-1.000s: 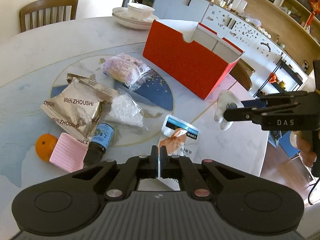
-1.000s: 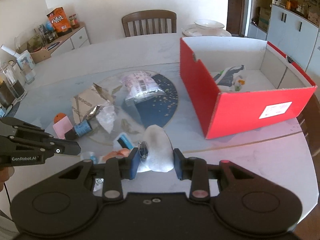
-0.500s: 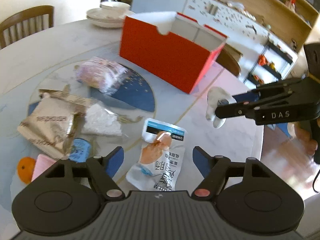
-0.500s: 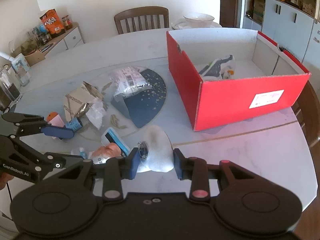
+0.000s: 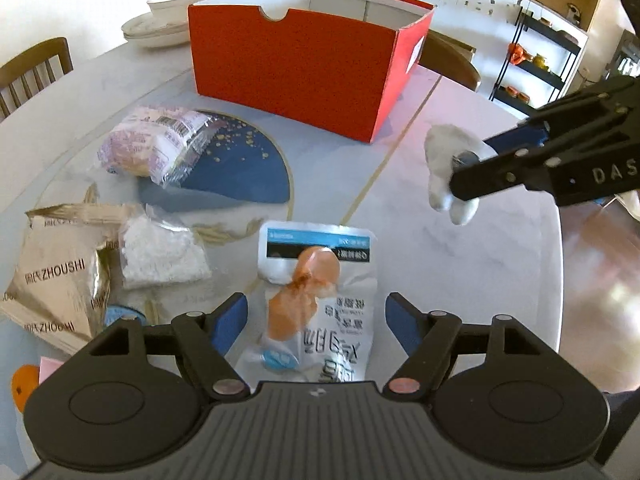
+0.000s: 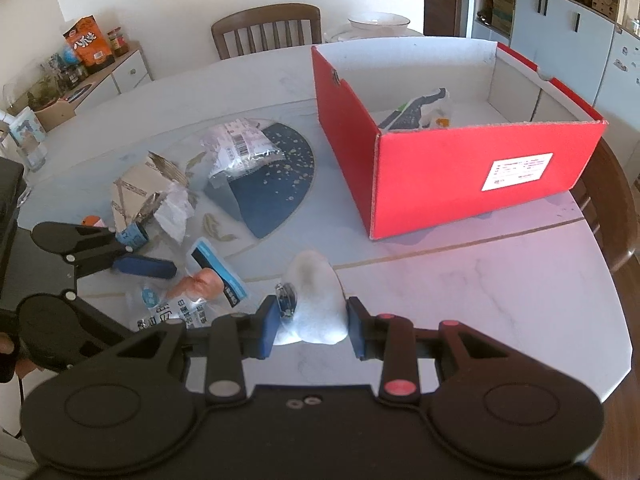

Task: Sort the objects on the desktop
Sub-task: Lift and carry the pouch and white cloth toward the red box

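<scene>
Since a second ago the left gripper (image 5: pixel 316 318) has gone from pinched together to wide apart, and it now hangs tilted steeply down over the white snack pouch (image 5: pixel 320 300), which lies flat on the table (image 5: pixel 460 272) between the two blue pads without either touching it. Ahead of that gripper stands the big red box (image 5: pixel 296 76), open on top, with one packet (image 6: pixel 420 110) lying inside it. Off to the gripper's left lie a clear-wrapped pink bun (image 5: pixel 156 144), a gold foil bag (image 5: pixel 56 284) and a small bag of white granules (image 5: pixel 160 256), close together; an orange (image 5: pixel 24 384) peeks out at the lower left edge. To the right, the right gripper (image 6: pixel 312 322) also points downward and has not shifted; its jaws are clamped on a white fluffy keychain toy (image 6: pixel 316 304), held just above the tabletop, well short of the box. Only a fingertip of the person's hand shows behind the left tool.
</scene>
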Demonstrator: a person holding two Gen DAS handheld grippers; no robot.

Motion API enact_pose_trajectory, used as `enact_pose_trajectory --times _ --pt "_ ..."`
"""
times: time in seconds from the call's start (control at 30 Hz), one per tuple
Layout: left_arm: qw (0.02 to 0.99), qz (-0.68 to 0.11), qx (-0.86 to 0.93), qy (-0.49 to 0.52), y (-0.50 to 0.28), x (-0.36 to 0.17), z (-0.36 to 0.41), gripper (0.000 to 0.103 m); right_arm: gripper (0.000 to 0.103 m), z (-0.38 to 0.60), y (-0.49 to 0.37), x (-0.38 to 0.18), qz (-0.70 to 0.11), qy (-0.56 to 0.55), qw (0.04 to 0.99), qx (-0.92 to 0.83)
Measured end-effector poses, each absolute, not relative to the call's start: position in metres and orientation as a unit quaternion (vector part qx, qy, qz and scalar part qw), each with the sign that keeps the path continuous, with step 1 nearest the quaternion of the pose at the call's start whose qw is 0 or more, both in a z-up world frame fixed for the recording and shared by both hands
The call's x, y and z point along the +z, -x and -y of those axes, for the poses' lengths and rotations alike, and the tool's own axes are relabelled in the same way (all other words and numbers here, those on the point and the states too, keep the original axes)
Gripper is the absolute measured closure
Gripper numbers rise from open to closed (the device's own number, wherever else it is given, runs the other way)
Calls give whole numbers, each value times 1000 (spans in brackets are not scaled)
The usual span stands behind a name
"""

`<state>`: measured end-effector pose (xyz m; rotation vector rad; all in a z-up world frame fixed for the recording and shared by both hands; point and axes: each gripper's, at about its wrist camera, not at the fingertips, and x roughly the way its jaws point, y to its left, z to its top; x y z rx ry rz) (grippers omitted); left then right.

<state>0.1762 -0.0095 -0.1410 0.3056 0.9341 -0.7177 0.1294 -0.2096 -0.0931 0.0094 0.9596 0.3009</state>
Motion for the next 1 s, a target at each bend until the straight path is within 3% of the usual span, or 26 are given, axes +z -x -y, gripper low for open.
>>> enact_pose_trajectory --times 0.33,0.57,1.0 --pt "821 -428 -329 -185 -176 -145 24 28 68 217 -131 -92 -463 -8 875 140" --pt "824 -434 -316 -181 -180 -143 30 37 68 229 -137 -87 -463 -6 875 141" --pt "839 -458 -280 -86 -194 -133 25 41 68 280 -157 -64 -456 1 878 146"
